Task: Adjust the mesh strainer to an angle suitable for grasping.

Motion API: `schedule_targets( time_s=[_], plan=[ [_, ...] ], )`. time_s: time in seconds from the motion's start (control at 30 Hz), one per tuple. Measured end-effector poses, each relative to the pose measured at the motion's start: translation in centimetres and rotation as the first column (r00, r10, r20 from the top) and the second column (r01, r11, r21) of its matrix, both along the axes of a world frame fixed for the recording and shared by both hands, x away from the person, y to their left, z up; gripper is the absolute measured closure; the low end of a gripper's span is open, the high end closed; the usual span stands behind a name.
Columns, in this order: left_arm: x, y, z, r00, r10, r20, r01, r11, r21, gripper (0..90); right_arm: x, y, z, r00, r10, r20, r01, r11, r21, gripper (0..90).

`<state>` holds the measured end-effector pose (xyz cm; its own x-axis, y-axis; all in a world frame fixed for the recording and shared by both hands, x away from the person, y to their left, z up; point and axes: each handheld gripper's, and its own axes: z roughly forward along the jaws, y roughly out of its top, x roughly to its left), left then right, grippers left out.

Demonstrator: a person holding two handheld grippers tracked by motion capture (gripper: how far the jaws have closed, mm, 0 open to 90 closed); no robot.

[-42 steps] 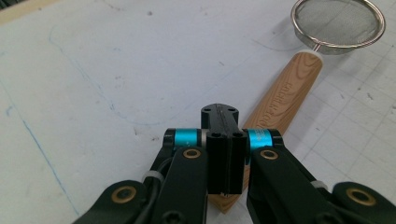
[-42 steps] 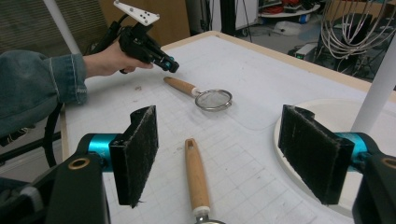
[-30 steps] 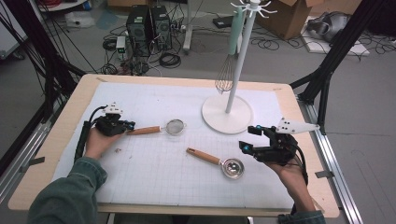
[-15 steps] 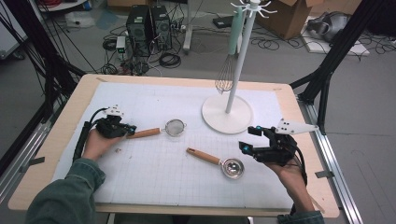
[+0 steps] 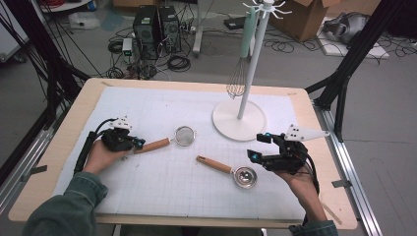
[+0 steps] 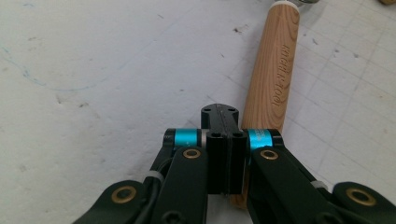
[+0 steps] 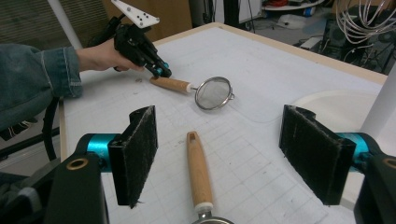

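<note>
The right gripper [image 5: 259, 148] is at about 4 o'clock on the table [image 5: 64, 147], and its jaws are spread wide with nothing between them. In the right gripper view the wooden handle [image 7: 198, 170] of the metal cup [image 5: 245, 177] lies on the mat below the gap, not touched by either pad. The cup rests just beside this gripper. The left gripper [image 5: 139, 143] is at about 9 o'clock. In the left gripper view its jaws are pressed together, and they lie beside the near end of the strainer handle [image 6: 273, 74]; I cannot tell if they touch it. The strainer [image 5: 185, 135] lies near the centre. At 1 o'clock stands the white rack [image 5: 239, 120] with a whisk [image 5: 237, 81] hanging on it.
</note>
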<state>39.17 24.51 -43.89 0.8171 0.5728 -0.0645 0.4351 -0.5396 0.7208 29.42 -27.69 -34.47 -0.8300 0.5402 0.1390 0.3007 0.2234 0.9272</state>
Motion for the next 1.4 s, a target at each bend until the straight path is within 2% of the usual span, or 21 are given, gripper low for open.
schedule_targets(
  time_s=[0.37,0.77,0.93,1.03,1.2,1.4],
  plan=[
    [-1.2,-0.7,0.5,0.9980,-0.063,-0.008,0.063,0.9980,0.001,89.5,0.0,0.4,-0.1,0.9999,0.012,-0.007,-0.012,1.000,-0.005,27.3],
    [-2.1,-1.8,0.7,0.9916,-0.126,-0.029,0.127,0.9916,0.023,89.5,0.1,0.7,-0.1,0.9997,0.019,-0.014,-0.019,1.000,-0.006,27.3],
    [-2.1,-1.8,0.9,0.9924,-0.122,-0.017,0.122,0.9924,0.009,88.5,0.2,0.9,-0.2,0.9998,0.021,-0.006,-0.021,1.000,-0.012,27.3],
    [-2.1,-1.5,1.2,0.9952,-0.097,-0.010,0.097,0.9952,-0.008,85.6,0.3,1.0,-0.2,0.9997,0.022,-0.013,-0.022,1.000,-0.010,27.3],
    [-2.2,-1.0,1.8,0.9971,-0.076,0.007,0.076,0.9963,-0.040,79.4,0.3,1.2,-0.3,0.9996,0.027,-0.013,-0.027,1.000,-0.012,27.3],
    [-2.4,-1.1,2.2,0.9971,-0.074,0.018,0.074,0.9956,-0.057,70.2,0.2,1.4,-0.3,0.9997,0.023,-0.010,-0.024,1.000,-0.017,27.2]
  ],
)
